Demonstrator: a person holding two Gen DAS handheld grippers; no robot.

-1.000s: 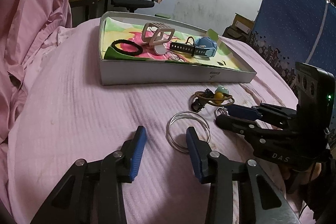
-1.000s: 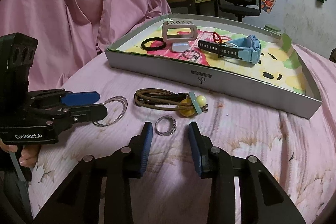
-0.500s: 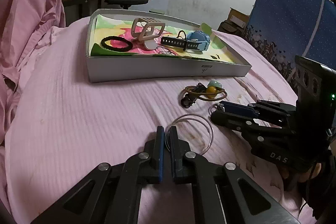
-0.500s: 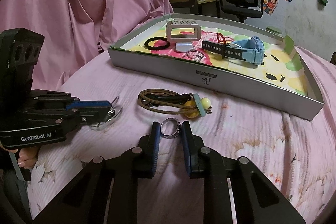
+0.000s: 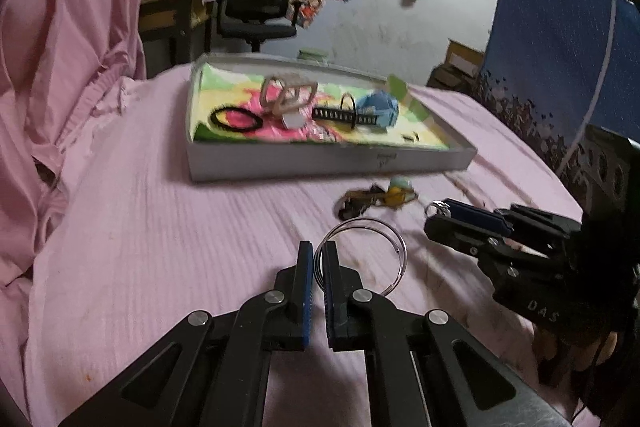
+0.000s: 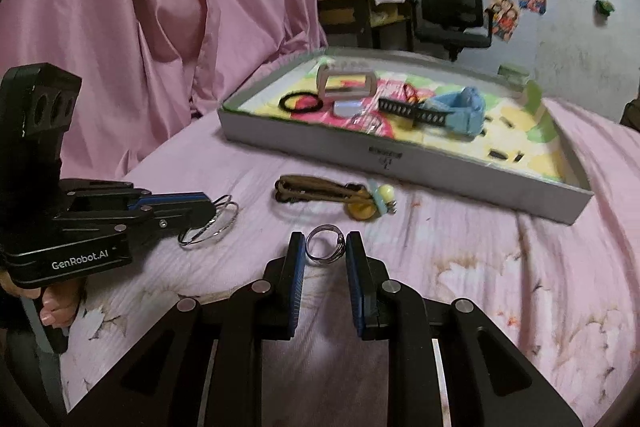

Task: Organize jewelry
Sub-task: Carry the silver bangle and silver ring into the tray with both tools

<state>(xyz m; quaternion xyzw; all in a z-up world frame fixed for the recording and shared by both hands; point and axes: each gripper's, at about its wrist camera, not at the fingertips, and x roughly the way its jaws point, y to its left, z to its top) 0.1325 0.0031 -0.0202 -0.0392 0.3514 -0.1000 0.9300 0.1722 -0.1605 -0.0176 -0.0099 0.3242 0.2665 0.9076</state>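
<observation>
Two grippers are in view, the left gripper (image 5: 317, 255) and the right gripper (image 6: 323, 251). One shallow tray (image 6: 440, 167) holds one black hair tie (image 6: 301, 103), one blue watch (image 6: 456, 113) and one beige stand (image 6: 346, 83). On the pink sheet lie one set of thin silver bangles (image 5: 366, 255), one silver ring (image 6: 325, 249) and one brown cord with beads (image 6: 332, 193).

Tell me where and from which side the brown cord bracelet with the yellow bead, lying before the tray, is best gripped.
Probably the doubled cord mid-length of the brown cord bracelet, from above, jaws straddling it: it lies flat, and the bead cluster looks lumpy and likelier to slip.
</observation>
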